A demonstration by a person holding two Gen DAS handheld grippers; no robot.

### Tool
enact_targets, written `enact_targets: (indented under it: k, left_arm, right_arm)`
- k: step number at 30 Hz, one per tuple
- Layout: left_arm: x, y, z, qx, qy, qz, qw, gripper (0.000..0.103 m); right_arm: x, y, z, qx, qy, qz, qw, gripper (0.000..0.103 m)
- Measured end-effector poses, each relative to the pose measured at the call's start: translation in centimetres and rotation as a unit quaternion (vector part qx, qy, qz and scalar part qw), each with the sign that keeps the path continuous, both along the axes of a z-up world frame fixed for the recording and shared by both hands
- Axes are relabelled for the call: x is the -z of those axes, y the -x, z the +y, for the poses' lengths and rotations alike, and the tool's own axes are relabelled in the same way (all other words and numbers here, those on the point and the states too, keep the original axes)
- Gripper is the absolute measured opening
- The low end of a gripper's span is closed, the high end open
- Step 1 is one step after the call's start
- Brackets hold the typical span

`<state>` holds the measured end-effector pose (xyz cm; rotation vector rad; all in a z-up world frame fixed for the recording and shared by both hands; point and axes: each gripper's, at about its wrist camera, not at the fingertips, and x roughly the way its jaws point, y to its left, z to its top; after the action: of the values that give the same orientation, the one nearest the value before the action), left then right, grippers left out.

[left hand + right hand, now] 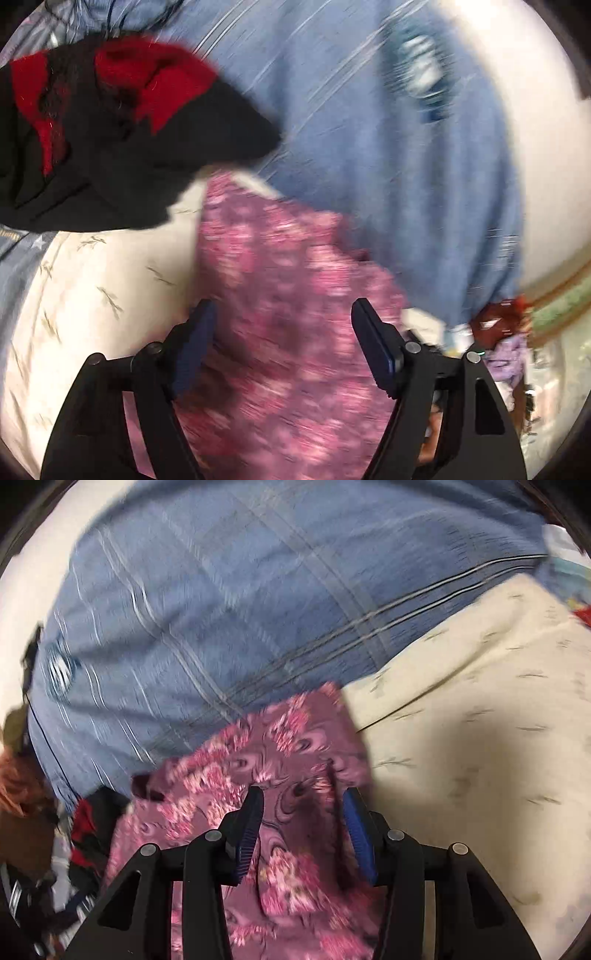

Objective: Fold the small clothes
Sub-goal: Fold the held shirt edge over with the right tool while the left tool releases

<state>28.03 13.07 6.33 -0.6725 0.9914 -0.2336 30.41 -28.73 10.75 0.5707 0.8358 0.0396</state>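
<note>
A small purple cloth with a pink flower print (280, 280) lies on the bed, half on the cream leaf-print sheet (122, 280) and half on the blue checked sheet (388, 147). My left gripper (285, 308) hangs over it with its jaws wide apart and nothing between the pads. In the right wrist view the same flowered cloth (280, 746) runs under and between the fingers of my right gripper (303, 797). Those jaws stand partly apart, and a raised fold of the cloth lies against the right pad (356, 830) without being pinched.
A black and red knitted garment (110, 122) lies at the upper left of the left wrist view, close to the flowered cloth. More bunched clothes (85, 834) sit at the lower left of the right wrist view. Cream sheet (480, 738) spreads to the right.
</note>
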Motion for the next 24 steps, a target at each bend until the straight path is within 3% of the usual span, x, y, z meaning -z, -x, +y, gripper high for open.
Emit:
enact_targets:
  k: [2, 4, 6, 8, 10, 11, 13, 17, 19, 21, 23, 24]
  left_arm:
    - [1.7, -1.7, 0.1, 0.003, -0.019, 0.037, 0.9991, 0.073]
    - [2.4, -2.4, -0.5, 0.006, -0.072, 0.039, 0.9966, 0.073]
    - [3.2, -2.6, -1.4, 0.005, -0.145, 0.041, 0.9885, 0.073]
    - [5.2, -3.1, -1.9, 0.017, -0.183, 0.064, 0.9809, 0.074]
    - [4.5, -2.5, -2.0, 0.022, -0.212, 0.048, 0.9758, 0.073]
    - [4.0, -2.2, -1.8, 0.03, -0.211, 0.053, 0.9756, 0.07]
    - [2.9, -1.3, -0.7, 0.03, -0.182, 0.051, 0.9816, 0.068]
    - [1.4, 1.2, 1.5, 0.019, -0.116, 0.037, 0.9924, 0.068]
    - [2.7, 1.6, 0.8, 0.029, -0.137, 0.063, 0.9881, 0.068]
    - [4.7, 2.4, -0.4, 0.043, -0.166, 0.095, 0.9805, 0.067]
    - [3.9, 3.9, -1.7, 0.053, -0.228, 0.075, 0.9693, 0.068]
    - [3.7, 4.3, -1.8, 0.057, -0.229, 0.084, 0.9681, 0.068]
  right_arm:
    - [0.4, -1.3, 1.7, -0.044, 0.037, 0.02, 0.998, 0.005]
    - [-1.5, -1.1, 2.6, -0.066, 0.066, -0.023, 0.995, 0.004]
    - [-3.5, 0.2, 1.4, -0.035, 0.056, -0.082, 0.994, 0.004]
    - [-2.4, -0.3, 0.3, -0.021, 0.058, -0.059, 0.996, 0.004]
    - [0.9, -1.5, 0.0, -0.032, 0.079, 0.02, 0.996, 0.005]
    - [1.8, -1.3, 0.0, -0.038, 0.08, 0.031, 0.996, 0.005]
    - [0.4, 0.2, -0.3, -0.018, 0.073, 0.007, 0.997, 0.012]
    - [-2.0, 3.5, 0.4, -0.036, 0.025, -0.061, 0.997, 0.012]
    - [-1.3, 4.1, 1.6, -0.07, 0.027, -0.05, 0.996, 0.013]
    - [1.6, 3.6, 2.7, -0.09, 0.048, 0.014, 0.995, 0.011]
    - [1.5, 4.7, 2.0, -0.074, 0.021, -0.003, 0.997, 0.011]
    - [1.4, 5.0, 1.7, -0.069, 0.008, 0.011, 0.998, 0.011]
